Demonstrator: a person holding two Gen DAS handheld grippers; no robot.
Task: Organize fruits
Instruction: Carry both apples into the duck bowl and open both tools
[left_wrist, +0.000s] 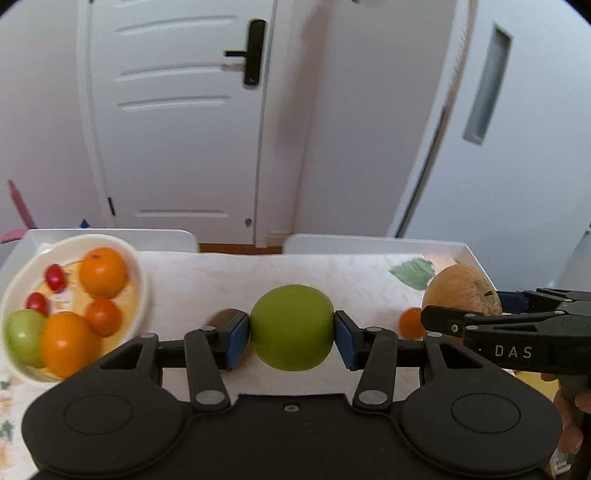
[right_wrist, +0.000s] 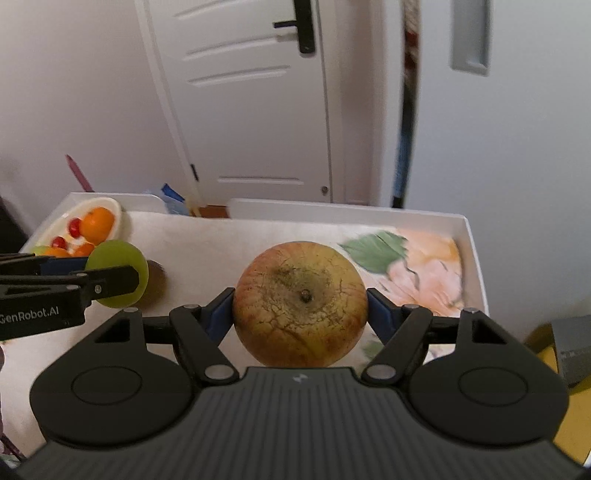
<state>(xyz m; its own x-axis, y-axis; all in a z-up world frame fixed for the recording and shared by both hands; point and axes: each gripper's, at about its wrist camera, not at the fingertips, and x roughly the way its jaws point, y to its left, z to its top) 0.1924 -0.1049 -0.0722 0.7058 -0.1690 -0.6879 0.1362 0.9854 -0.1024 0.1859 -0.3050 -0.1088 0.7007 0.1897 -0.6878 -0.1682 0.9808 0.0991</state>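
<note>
The left tool (left_wrist: 291, 328) clamps a round green apple (left_wrist: 291, 326); the right tool (right_wrist: 300, 306) grips a large russet-brown apple (right_wrist: 300, 302), seemingly above the desk (right_wrist: 207, 236).

Ahead of you stands a white panelled door (left_wrist: 177, 122) with a black lever handle (left_wrist: 251, 53), set in a pale wall. To its right is a grey sliding door (right_wrist: 517, 110) with a recessed pull (left_wrist: 485, 85). Left of the tabletop (left_wrist: 229, 280), a pink object (left_wrist: 18, 206) leans by the wall.
</note>
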